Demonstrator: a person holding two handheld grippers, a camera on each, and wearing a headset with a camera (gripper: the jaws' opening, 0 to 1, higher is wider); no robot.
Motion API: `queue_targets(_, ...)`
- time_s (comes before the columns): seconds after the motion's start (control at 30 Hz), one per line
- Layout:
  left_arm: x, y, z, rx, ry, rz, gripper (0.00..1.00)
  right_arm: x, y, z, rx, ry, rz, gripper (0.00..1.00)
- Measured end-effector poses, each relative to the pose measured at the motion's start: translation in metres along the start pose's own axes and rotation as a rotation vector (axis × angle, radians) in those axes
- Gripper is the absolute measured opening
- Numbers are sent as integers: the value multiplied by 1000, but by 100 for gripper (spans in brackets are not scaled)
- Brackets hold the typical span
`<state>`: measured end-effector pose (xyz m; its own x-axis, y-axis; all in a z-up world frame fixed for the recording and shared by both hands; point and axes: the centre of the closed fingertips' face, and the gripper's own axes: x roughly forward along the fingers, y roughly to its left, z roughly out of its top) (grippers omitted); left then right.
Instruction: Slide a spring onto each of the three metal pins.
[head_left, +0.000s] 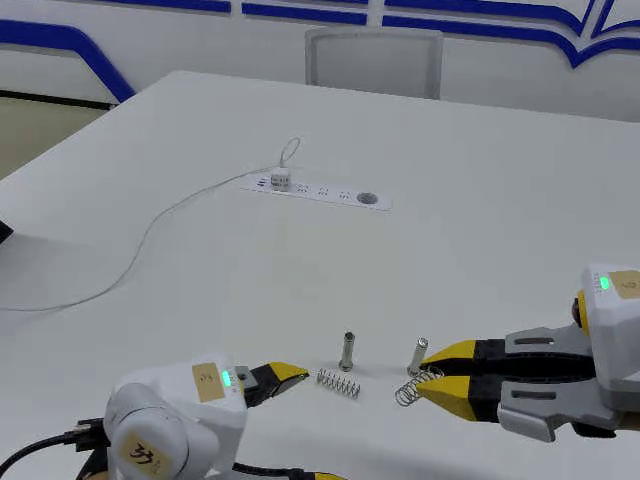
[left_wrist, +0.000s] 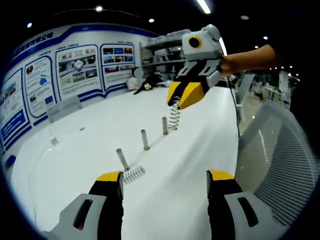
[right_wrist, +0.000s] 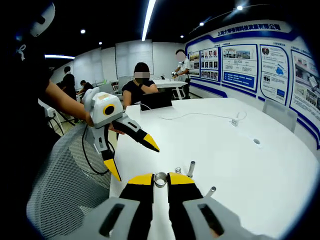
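Observation:
Two upright metal pins (head_left: 347, 350) (head_left: 417, 355) stand near the table's front edge. In the left gripper view three pins (left_wrist: 121, 158) (left_wrist: 145, 139) (left_wrist: 164, 125) stand in a row. A loose spring (head_left: 338, 383) (left_wrist: 133, 174) lies beside the nearest pin. My right gripper (head_left: 428, 378) (left_wrist: 176, 102) is shut on a second spring (head_left: 408, 390) (right_wrist: 160, 179), which hangs close to the farthest pin. My left gripper (head_left: 305, 422) (left_wrist: 165, 192) (right_wrist: 138, 164) is open and holds nothing, a little left of the lying spring.
A white power strip (head_left: 320, 190) with a plugged adapter and a thin cable (head_left: 150, 235) lies mid-table. A grey chair (head_left: 375, 60) stands at the far edge. A mesh chair (left_wrist: 280, 165) is beside the bench. People sit at a far desk (right_wrist: 142, 82).

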<state>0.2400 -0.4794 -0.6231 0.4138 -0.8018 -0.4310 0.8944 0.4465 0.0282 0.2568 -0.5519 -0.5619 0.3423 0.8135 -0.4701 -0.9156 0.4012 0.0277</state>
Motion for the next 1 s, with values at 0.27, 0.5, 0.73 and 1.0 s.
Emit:
queue_targets(0.27,-6,15,0,-62,-35,81,78,-6,-18,-6,15,19,-70,10)
queue_targets(0.5,-10,29,0,-100,-66,148,80,-9,-33,-9,26,34,-101,10)
queue_targets(0.73,-14,33,5,-148,-98,176,85,-9,-63,-15,18,88,-176,10)
queue_targets(1.0,-14,38,2,-214,-109,186,92,0,-93,-16,32,117,-249,10)
